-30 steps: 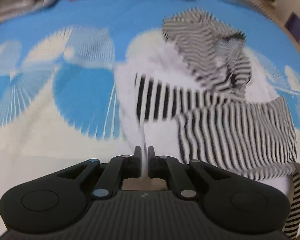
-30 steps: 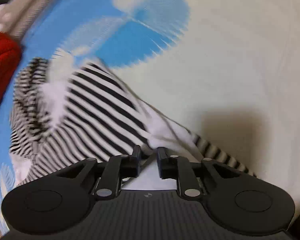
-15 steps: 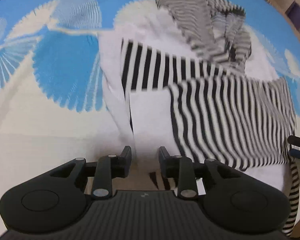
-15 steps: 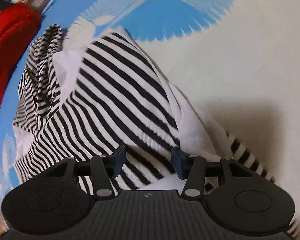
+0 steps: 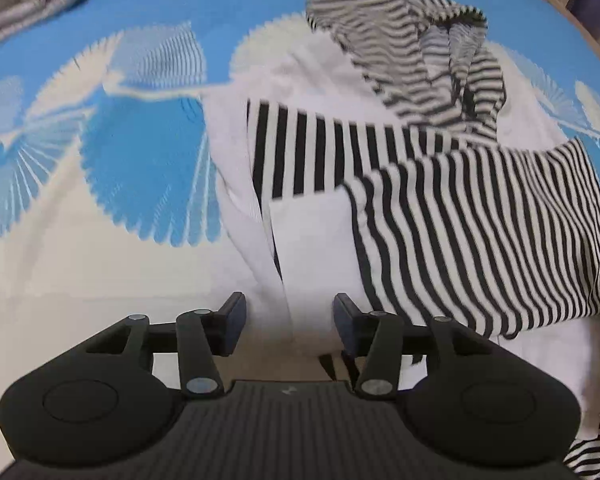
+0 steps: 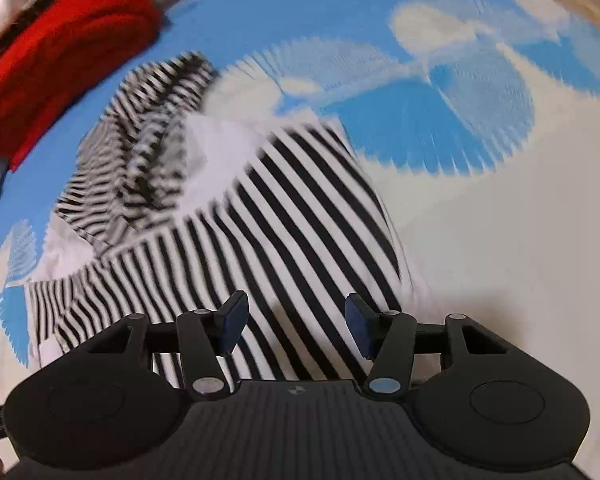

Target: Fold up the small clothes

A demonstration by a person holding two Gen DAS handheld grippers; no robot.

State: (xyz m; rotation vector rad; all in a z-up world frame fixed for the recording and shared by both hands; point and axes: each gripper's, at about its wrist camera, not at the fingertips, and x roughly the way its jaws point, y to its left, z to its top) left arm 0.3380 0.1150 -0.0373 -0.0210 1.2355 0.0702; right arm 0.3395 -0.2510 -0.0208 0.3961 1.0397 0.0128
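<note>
Striped garment [image 5: 452,216]: lies partly folded on the blue-and-cream patterned cover [image 5: 100,240], its near hem under both grippers.
Open room: broad bare cover left of the garment in the left wrist view, and right of it in the right wrist view.
Edges: red cloth [image 6: 56,52] beyond the hood; grey cloth [image 5: 16,0] at the far left corner.
Look: black-and-white stripes, white panels, crumpled striped hood [image 5: 412,52] at the far end.
Left gripper [image 5: 289,322]: jaws opening, white hem between them, unpinched.
Right gripper [image 6: 296,324]: jaws parted midway over striped fabric, gripping nothing.
</note>
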